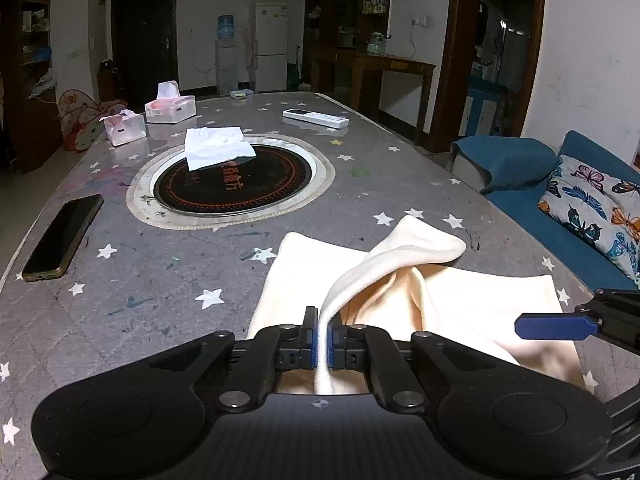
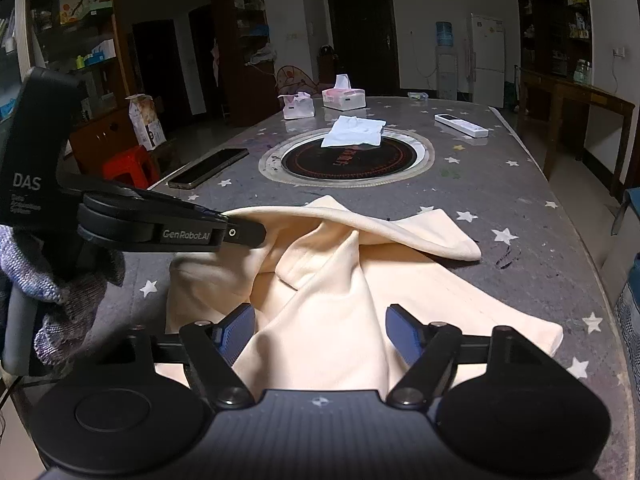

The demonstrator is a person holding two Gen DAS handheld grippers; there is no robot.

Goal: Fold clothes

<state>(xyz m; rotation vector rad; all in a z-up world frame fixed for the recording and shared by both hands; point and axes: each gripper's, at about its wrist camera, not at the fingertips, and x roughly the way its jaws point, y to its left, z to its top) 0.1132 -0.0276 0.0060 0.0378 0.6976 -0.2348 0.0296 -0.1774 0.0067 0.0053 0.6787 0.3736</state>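
A cream garment (image 1: 404, 280) lies rumpled on the grey star-patterned table (image 1: 160, 300), near its front edge. My left gripper (image 1: 322, 336) is shut on a raised fold of it, and the pinched cloth runs up and away to a lifted flap. In the right wrist view the left gripper (image 2: 240, 234) comes in from the left, holding that flap's edge above the garment (image 2: 340, 280). My right gripper (image 2: 320, 332) stands open, and a ridge of the cloth rises between its blue pads (image 2: 236, 330). One blue right fingertip (image 1: 552, 326) shows at the right edge of the left wrist view.
A dark phone (image 1: 64, 236) lies at the table's left edge. A white tissue (image 1: 216, 146) rests on the round black hob (image 1: 236, 188) in the middle. Two tissue boxes (image 1: 170, 108) and a white remote (image 1: 316, 118) sit farther back. A blue sofa (image 1: 560, 216) stands to the right.
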